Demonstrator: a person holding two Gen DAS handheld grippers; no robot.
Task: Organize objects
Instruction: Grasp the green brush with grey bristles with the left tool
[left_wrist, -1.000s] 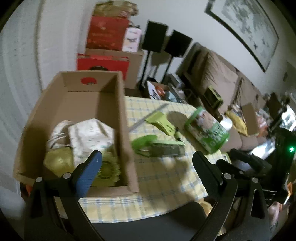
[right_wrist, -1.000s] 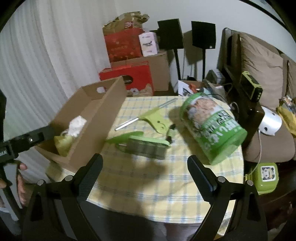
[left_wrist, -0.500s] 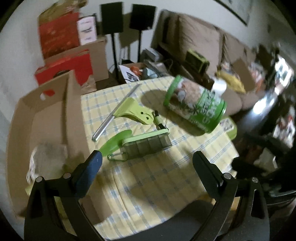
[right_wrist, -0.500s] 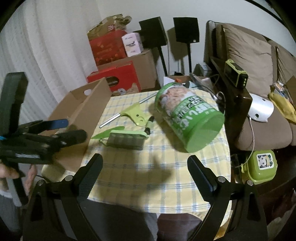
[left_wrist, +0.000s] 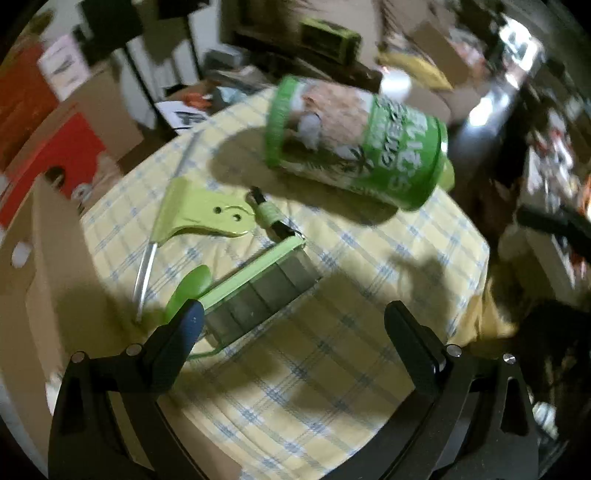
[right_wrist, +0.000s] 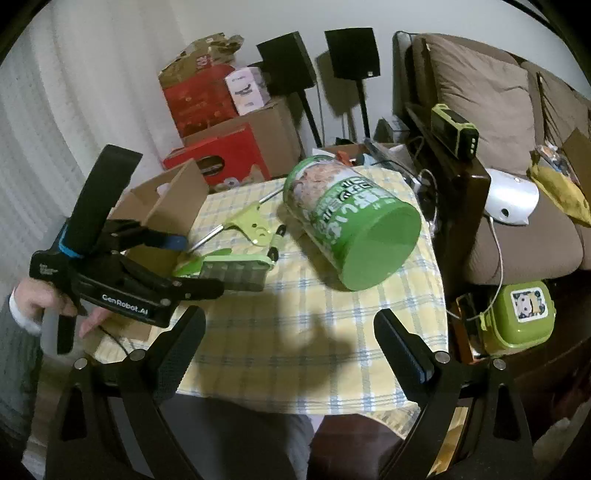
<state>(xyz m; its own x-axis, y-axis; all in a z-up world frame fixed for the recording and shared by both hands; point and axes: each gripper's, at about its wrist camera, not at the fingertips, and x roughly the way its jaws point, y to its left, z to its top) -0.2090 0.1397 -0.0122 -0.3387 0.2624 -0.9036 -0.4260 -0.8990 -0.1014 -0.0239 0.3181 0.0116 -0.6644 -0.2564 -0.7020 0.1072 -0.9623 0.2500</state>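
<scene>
A big green canister (left_wrist: 354, 147) (right_wrist: 351, 221) lies on its side on the yellow checked tablecloth (right_wrist: 314, 350). Left of it are a clear container with a light green lid and handle (left_wrist: 255, 291) (right_wrist: 236, 271) and a light green tool on a metal rod (left_wrist: 199, 218) (right_wrist: 251, 225). An open cardboard box (left_wrist: 48, 280) (right_wrist: 173, 199) stands at the table's left. My left gripper (left_wrist: 295, 317) (right_wrist: 201, 264) is open, low over the table, its left fingertip by the lidded container. My right gripper (right_wrist: 290, 321) is open above the near table edge, holding nothing.
Red and brown boxes (right_wrist: 218, 147) and two black speakers (right_wrist: 291, 62) stand behind the table. To the right are a brown sofa (right_wrist: 491, 96), a white device (right_wrist: 509, 199), a green radio (right_wrist: 454, 131) and a green lunch box (right_wrist: 521, 314). A hand (right_wrist: 40, 302) holds the left gripper.
My left gripper swung right, from above the cardboard box to low beside the lidded container, and came into the right wrist view. The right gripper shifted slightly right; objects stayed put.
</scene>
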